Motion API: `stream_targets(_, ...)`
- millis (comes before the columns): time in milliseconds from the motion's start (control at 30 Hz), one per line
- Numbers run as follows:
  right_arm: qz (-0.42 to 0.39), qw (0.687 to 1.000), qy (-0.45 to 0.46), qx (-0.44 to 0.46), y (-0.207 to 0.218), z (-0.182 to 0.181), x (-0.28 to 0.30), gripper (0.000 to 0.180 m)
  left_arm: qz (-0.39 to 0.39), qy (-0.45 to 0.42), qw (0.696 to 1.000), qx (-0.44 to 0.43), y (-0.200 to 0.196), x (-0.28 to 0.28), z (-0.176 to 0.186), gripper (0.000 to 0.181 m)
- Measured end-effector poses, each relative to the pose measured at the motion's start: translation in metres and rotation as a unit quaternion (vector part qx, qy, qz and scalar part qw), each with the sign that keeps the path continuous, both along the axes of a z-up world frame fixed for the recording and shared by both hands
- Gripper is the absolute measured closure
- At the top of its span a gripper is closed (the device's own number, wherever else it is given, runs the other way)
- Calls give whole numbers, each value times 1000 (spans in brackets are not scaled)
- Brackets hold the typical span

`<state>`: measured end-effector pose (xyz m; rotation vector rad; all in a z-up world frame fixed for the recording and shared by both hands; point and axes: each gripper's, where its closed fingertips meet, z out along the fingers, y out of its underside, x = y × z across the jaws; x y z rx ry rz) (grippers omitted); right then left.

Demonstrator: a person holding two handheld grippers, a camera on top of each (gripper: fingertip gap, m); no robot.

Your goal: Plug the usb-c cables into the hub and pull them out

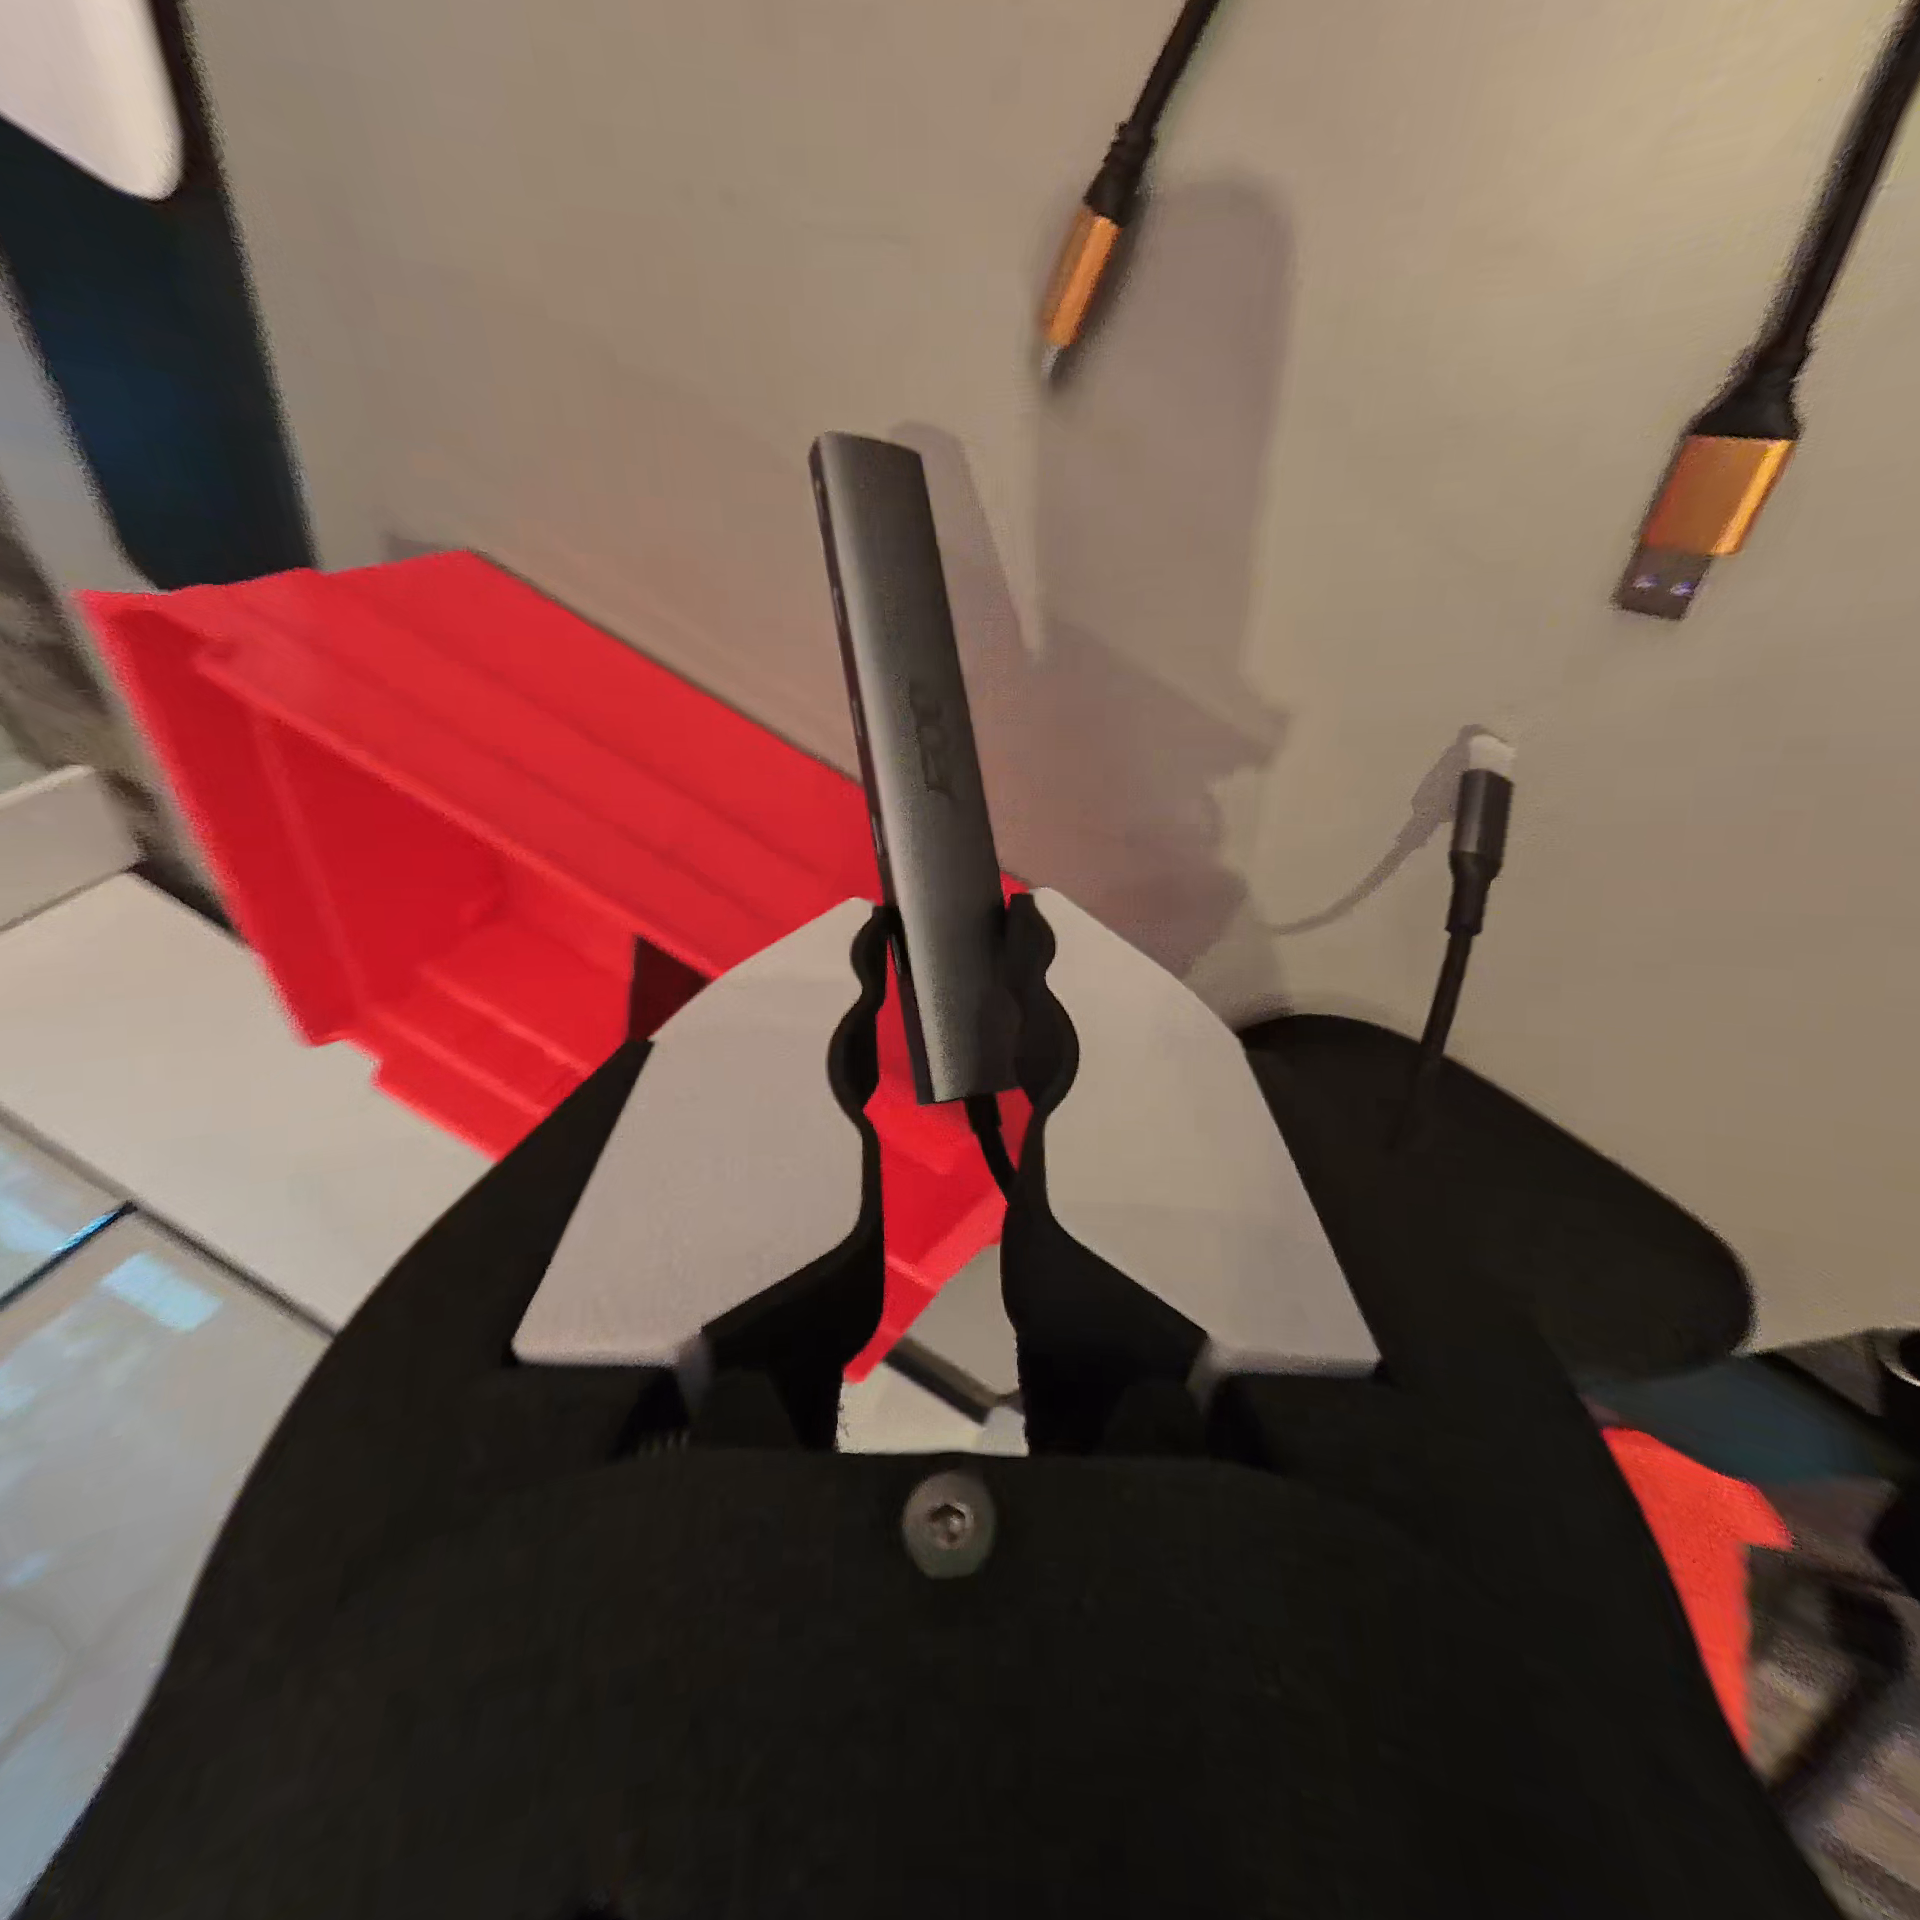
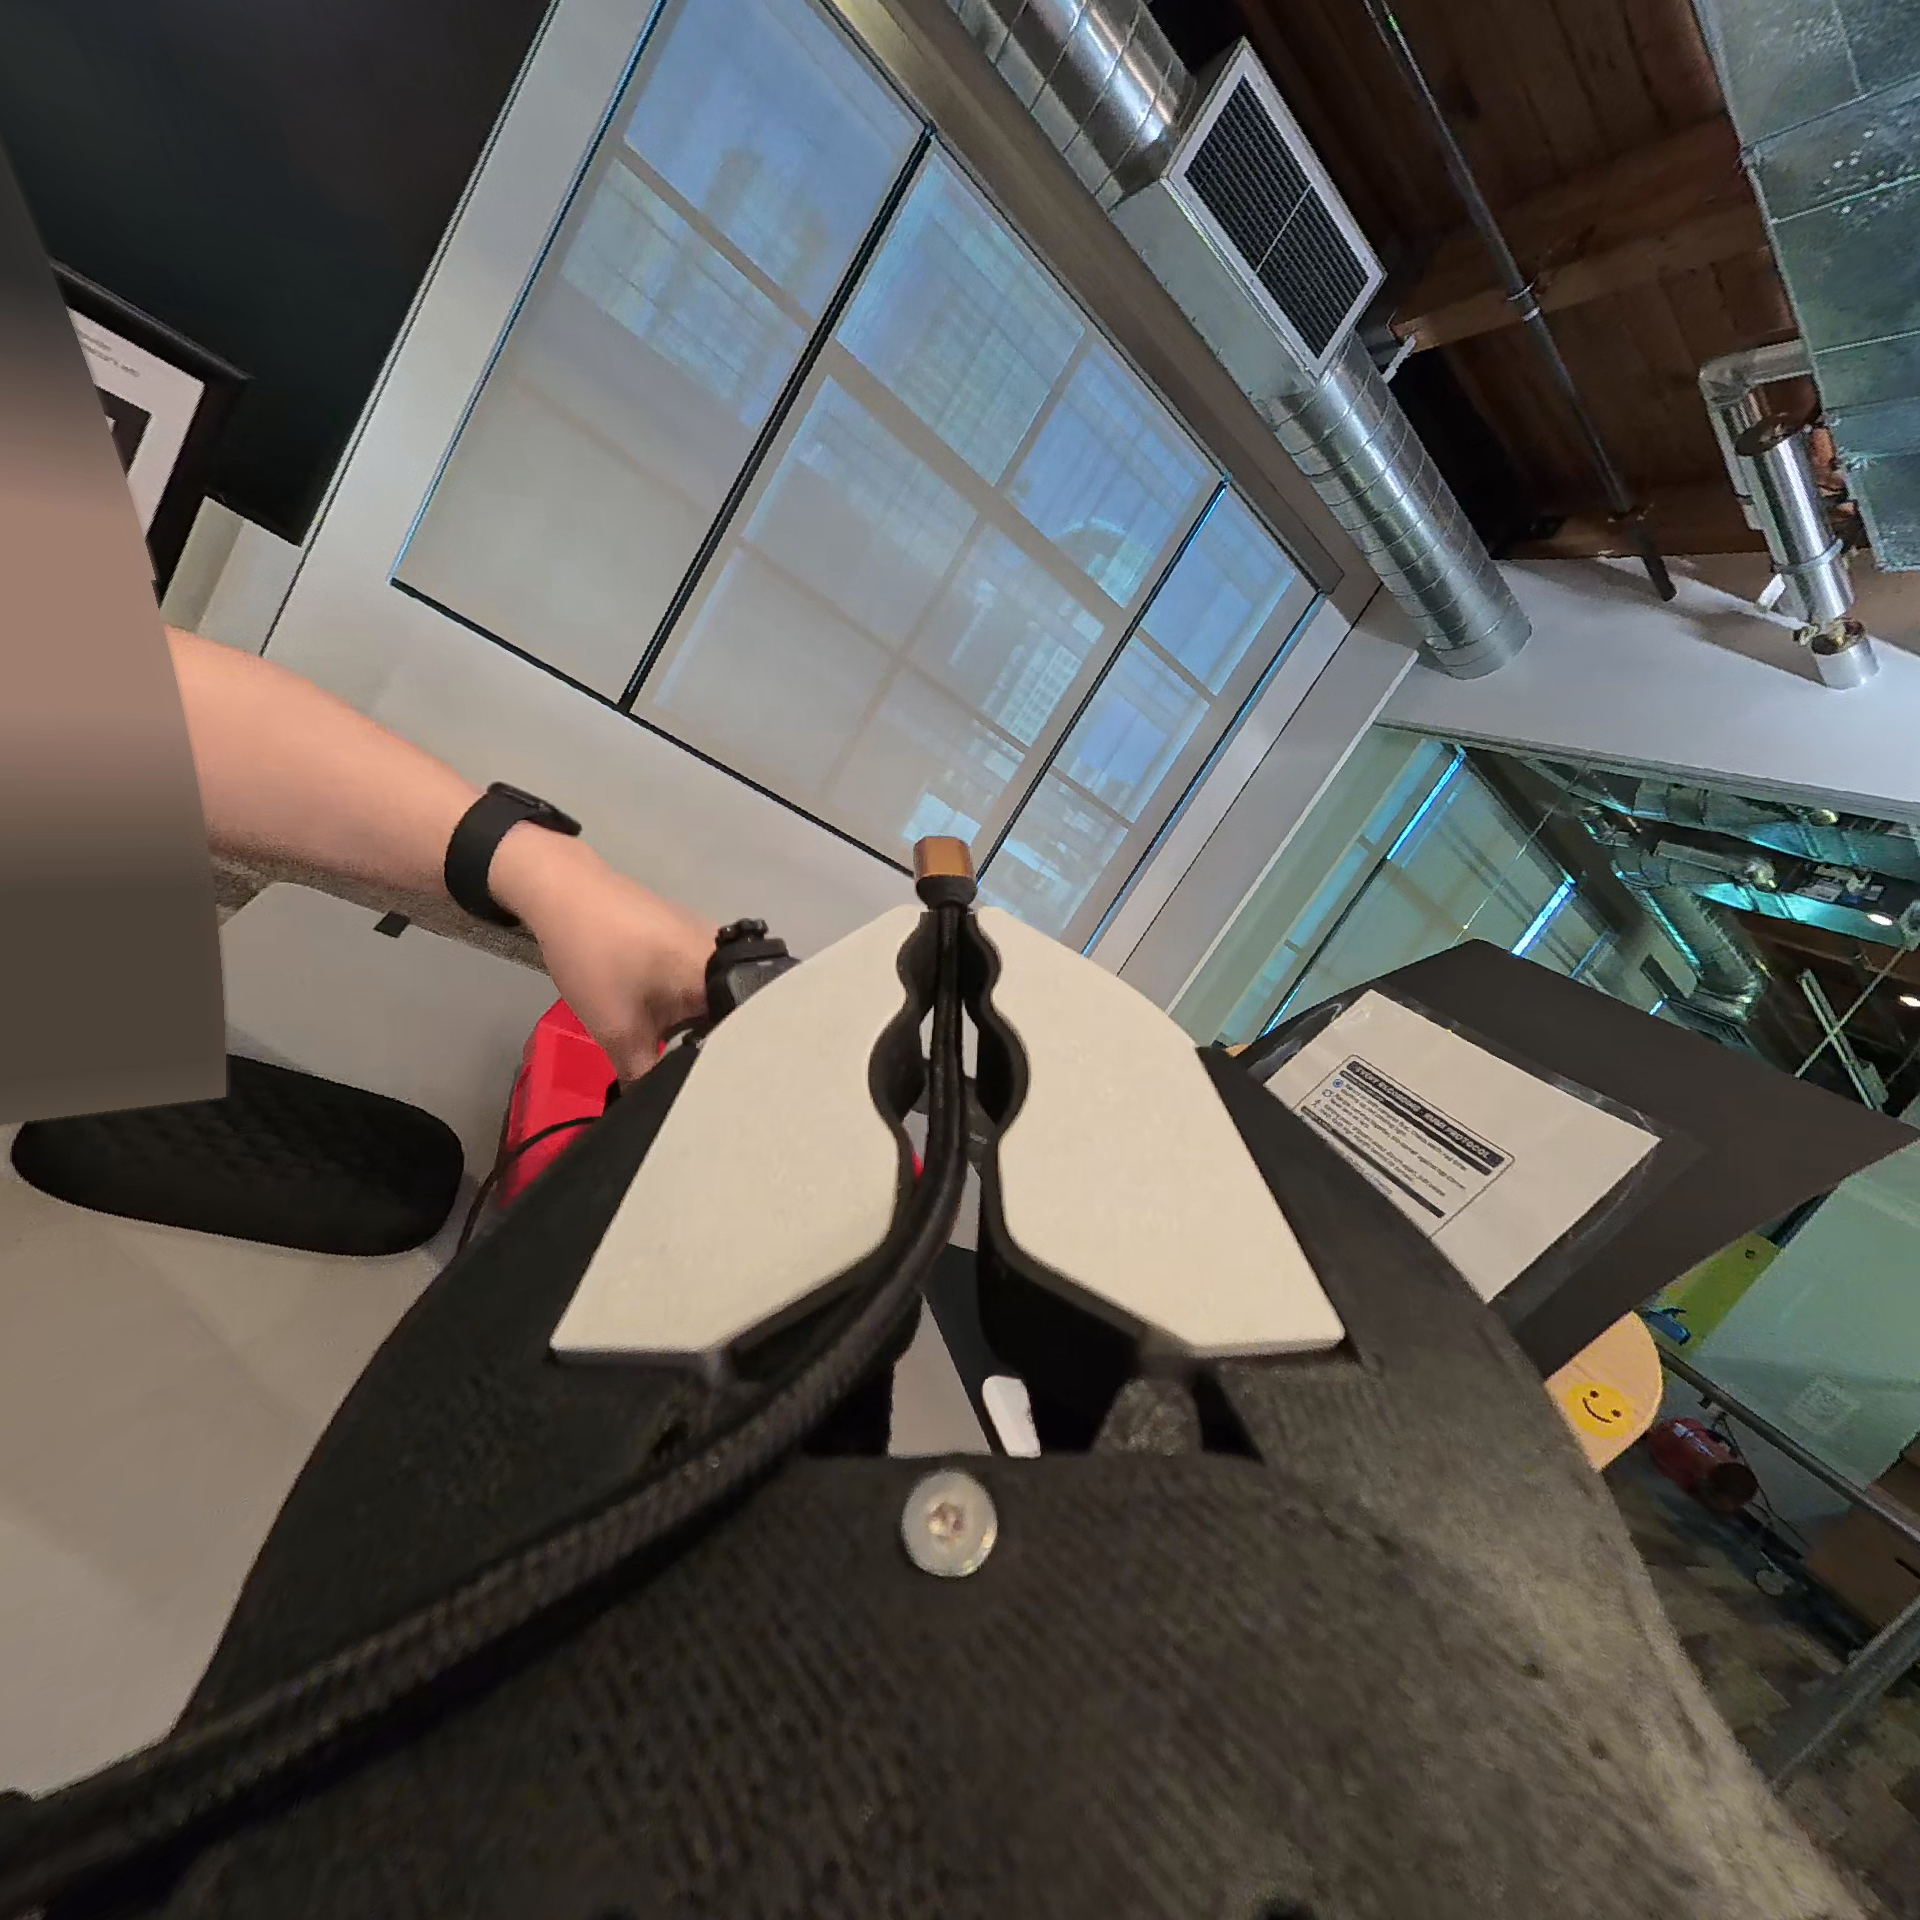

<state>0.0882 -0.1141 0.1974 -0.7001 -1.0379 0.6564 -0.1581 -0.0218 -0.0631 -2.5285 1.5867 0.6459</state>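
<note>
dark grey hub (image 1: 914, 769), red bin (image 1: 436, 790), black braided cable (image 2: 940, 1091) with orange-copper plug (image 2: 941, 858).

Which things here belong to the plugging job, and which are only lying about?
Job:
grey hub in left gripper
black cable, orange plug, in right gripper
two orange-tipped cables hanging

Lying about:
red bin
black pad
dark cable

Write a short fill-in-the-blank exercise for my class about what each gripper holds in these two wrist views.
1. The left gripper is shut on the grey ____.
2. The right gripper is shut on a black braided ____ with an orange-collared plug past its fingers.
3. Behind the hub lies a bin coloured ____.
4. The person's wrist in the right view wears a black ____.

Missing words: hub; cable; red; watch
</note>
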Motion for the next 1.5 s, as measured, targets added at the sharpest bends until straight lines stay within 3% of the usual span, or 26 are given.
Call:
stream_targets(200,-9,1000,7,0,3,1,3,175,-78,145,973,164,47,-11,42,160)
stream_targets(267,-6,1000,9,2,1,2,5,175,-115,212,940,241,62,-8,52,159)
stream_targets(333,8,1000,19,3,-3,4,8,175,-169,291,887,317,69,2,56,159)
stream_targets(400,13,999,29,4,-5,7,14,175,-233,324,846,354,64,19,40,159)
stream_targets(433,11,999,33,4,-5,7,17,175,-254,326,840,352,58,25,26,159)
stream_targets(567,13,999,50,3,-6,10,28,175,-264,297,859,322,33,35,-18,159)
stream_targets(700,10,998,54,-1,-3,10,31,175,-243,249,885,310,14,41,-36,160)
stream_targets(767,5,999,52,-1,-1,9,30,175,-239,222,893,310,7,43,-42,171)
stream_targets(967,6,999,43,1,-3,8,26,175,-197,154,921,297,1,34,-57,172)
stream_targets(1500,8,999,37,4,-4,7,23,175,-154,95,949,260,5,23,-53,172)
